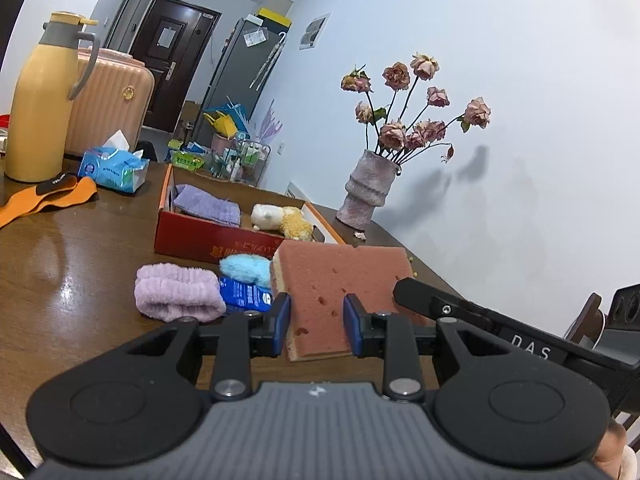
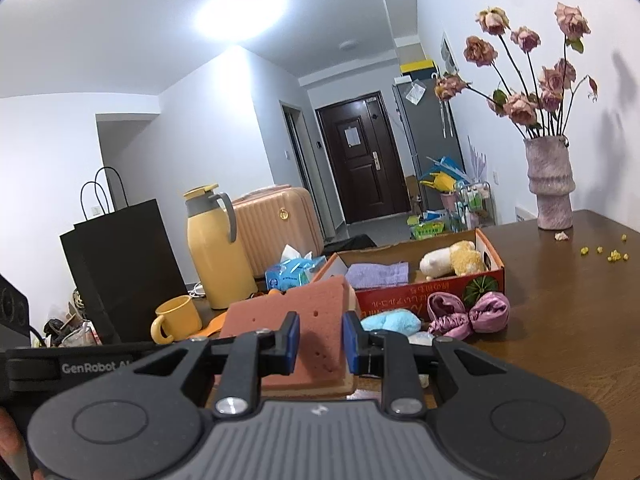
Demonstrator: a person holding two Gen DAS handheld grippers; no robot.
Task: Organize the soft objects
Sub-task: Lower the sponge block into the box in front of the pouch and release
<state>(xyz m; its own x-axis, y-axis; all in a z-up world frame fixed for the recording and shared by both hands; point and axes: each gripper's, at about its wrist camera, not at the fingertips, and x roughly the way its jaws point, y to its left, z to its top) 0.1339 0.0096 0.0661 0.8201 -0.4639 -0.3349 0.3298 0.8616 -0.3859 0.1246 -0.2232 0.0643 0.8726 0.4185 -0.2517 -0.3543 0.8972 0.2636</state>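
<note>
We hold a pink sponge [image 1: 340, 284] with both grippers at once: the left gripper [image 1: 316, 320] is clenched on one edge of it, its blue pads [image 1: 282, 316] pressing into the foam, and the right gripper [image 2: 320, 344] grips the opposite edge in the same way, so the slab hangs just above the bench [image 1: 80, 280]. Taking the red cardboard box [image 1: 192, 240] as our landmark, the sponge sits in front of its near wall, raised off the wood. Inside the box lie a folded purple towel [image 1: 208, 206] and, beside it, a white and yellow plush toy [image 1: 280, 220]. Against the outside of the box's near wall rest a fluffy blue item [image 1: 244, 268], a lilac rolled cloth [image 1: 176, 292] and a pink satin bow [image 2: 468, 316]. Behind the box, at its far corner, stands a vase of dried roses [image 1: 366, 196].
</note>
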